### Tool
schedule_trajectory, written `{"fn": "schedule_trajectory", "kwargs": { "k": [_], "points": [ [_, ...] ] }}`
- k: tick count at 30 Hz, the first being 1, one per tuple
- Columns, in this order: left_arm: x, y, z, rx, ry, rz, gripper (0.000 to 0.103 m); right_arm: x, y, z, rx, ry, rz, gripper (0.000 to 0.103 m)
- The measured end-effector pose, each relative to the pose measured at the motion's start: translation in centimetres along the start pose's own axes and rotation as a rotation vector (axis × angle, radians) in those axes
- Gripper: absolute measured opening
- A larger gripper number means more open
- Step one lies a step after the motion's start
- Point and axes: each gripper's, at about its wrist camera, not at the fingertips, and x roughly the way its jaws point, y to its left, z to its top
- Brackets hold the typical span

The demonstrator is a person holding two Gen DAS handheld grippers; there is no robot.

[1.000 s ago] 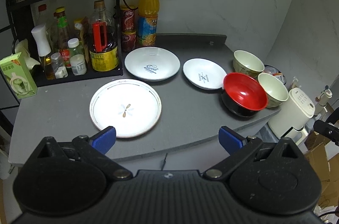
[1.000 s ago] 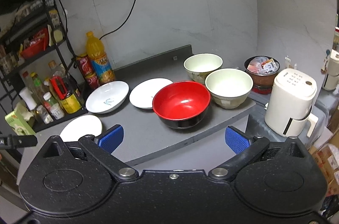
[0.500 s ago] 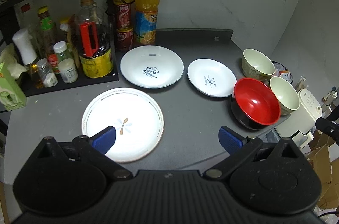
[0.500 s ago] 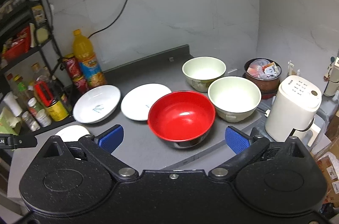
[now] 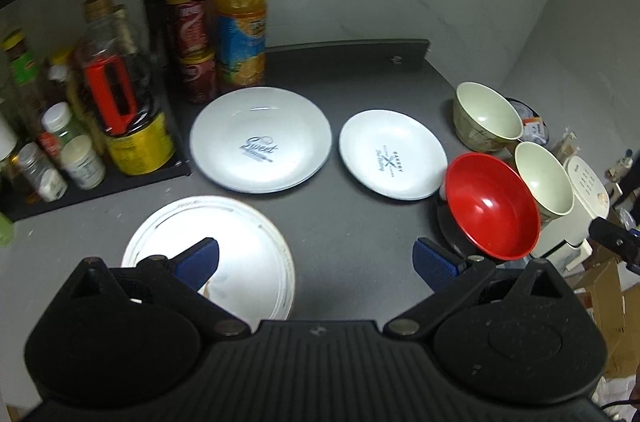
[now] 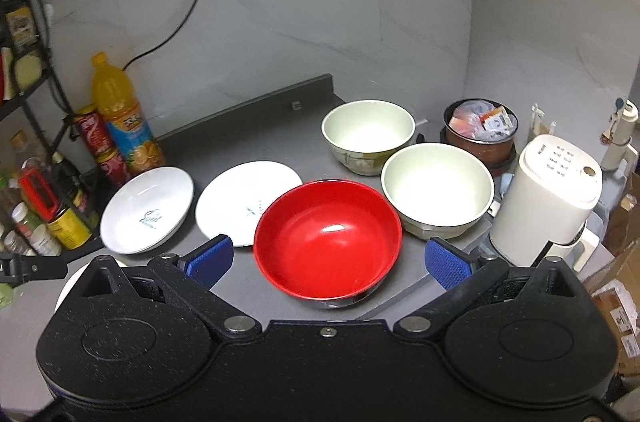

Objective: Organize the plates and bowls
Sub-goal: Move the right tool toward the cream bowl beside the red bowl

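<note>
Three white plates lie on the grey counter (image 5: pixel 352 234): a rimmed plate (image 5: pixel 240 254) at the front left, a deep "Sweet" plate (image 5: pixel 260 138) behind it, and a smaller "Bakery" plate (image 5: pixel 392 154) to the right. A red bowl (image 6: pixel 328 238) with a black outside stands at the counter's front right. Behind it are two cream bowls, the nearer one (image 6: pixel 436 190) and the farther one (image 6: pixel 368 134). My left gripper (image 5: pixel 316 258) hovers open over the front plate's right part. My right gripper (image 6: pixel 328 258) is open just above the red bowl's near side, holding nothing.
A black rack (image 5: pixel 120 178) with bottles and jars fills the left. An orange drink bottle (image 5: pixel 240 14) and red cans (image 5: pixel 192 42) stand at the back. A white kettle (image 6: pixel 548 198) and a brown pot of packets (image 6: pixel 480 130) sit right of the counter's edge.
Both grippers have moved forward and down toward the counter: the left one now reaches over the front plate, the right one has closed in on the red bowl. Both stayed open.
</note>
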Motion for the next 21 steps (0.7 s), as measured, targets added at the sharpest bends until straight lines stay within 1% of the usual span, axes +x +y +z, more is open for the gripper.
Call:
{"fn": "schedule_trajectory", "kwargs": {
  "k": [2,4,7,10,15,21],
  "points": [
    [0.8,-0.3,0.7,0.019,0.012,-0.018,0.102,0.6,0.0,0.2,0.014,0.011,-0.025,0.103],
    [1.5,-0.9,1.3,0.06,0.012,-0.044,0.102,1.2,0.0,0.3,0.022,0.019,-0.044,0.103],
    [2.8,-1.7,2.2,0.096,0.038,-0.055,0.102,2.2,-0.3,0.6,0.042,0.042,-0.071,0.103],
    [4.1,-2.2,3.2,0.084,0.068,-0.068,0.101,3.3,-0.8,0.7,0.066,0.076,-0.096,0.103],
    [6.1,-3.5,4.3,0.104,0.095,-0.08,0.101,4.9,-1.9,1.1,0.08,0.104,-0.11,0.103],
    [8.3,-5.7,5.6,0.103,0.119,-0.097,0.1,6.9,-4.0,2.2,0.086,0.113,-0.132,0.103]
  ]
}}
